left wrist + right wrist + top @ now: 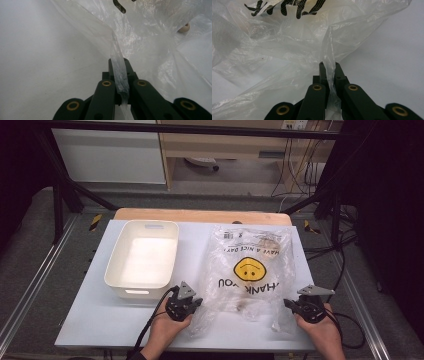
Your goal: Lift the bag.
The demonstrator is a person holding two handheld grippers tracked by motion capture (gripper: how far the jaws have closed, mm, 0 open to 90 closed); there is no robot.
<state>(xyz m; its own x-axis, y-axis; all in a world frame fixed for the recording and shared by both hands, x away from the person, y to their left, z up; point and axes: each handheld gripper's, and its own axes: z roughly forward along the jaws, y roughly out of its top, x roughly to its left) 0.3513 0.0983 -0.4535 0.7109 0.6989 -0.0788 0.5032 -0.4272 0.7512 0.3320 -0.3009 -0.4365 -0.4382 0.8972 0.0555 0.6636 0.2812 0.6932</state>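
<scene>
A clear plastic bag [250,270] printed with a yellow smiley face and black "THANK YOU" lettering lies crumpled on the white table [95,320]. My left gripper [196,307] is at the bag's near left corner, and in the left gripper view it [118,63] is shut on a twisted strip of the bag's film [117,50]. My right gripper [288,303] is at the near right corner, and in the right gripper view it [328,65] is likewise shut on a pinched fold of the film [327,47]. A small beige round thing [184,27] shows through the bag.
An empty white plastic tub [113,265] stands on the table left of the bag, just beyond my left gripper. Bare tabletop runs along the near edge and the left side. Cables trail off the table's right edge [345,270].
</scene>
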